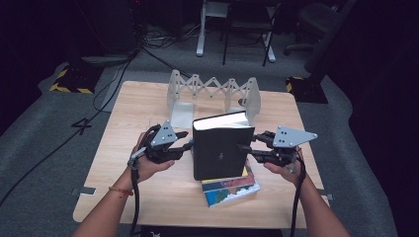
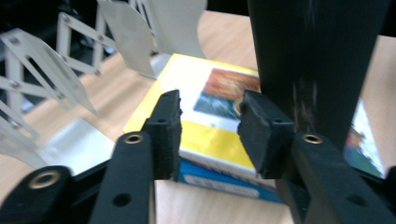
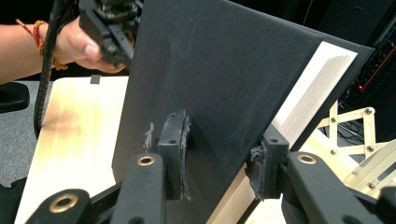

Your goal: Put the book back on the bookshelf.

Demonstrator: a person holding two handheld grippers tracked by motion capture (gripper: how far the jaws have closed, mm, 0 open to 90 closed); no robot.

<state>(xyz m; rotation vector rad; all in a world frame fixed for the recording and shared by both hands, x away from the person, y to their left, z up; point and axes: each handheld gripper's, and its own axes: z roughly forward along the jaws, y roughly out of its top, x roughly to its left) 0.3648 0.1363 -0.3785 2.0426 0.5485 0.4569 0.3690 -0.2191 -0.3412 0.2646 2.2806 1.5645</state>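
Grip check: we find the right gripper (image 3: 219, 158) clenched on the upright black book (image 1: 220, 143), left gripper (image 2: 210, 135) released, so we advise steadying its spine before racking

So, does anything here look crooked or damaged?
Yes. The thick black hardcover book stands tilted on edge, clamped by the right gripper, and rests partly on the flat yellow and blue books. The foam pads of that gripper look torn and frayed. The left gripper is open beside the book.
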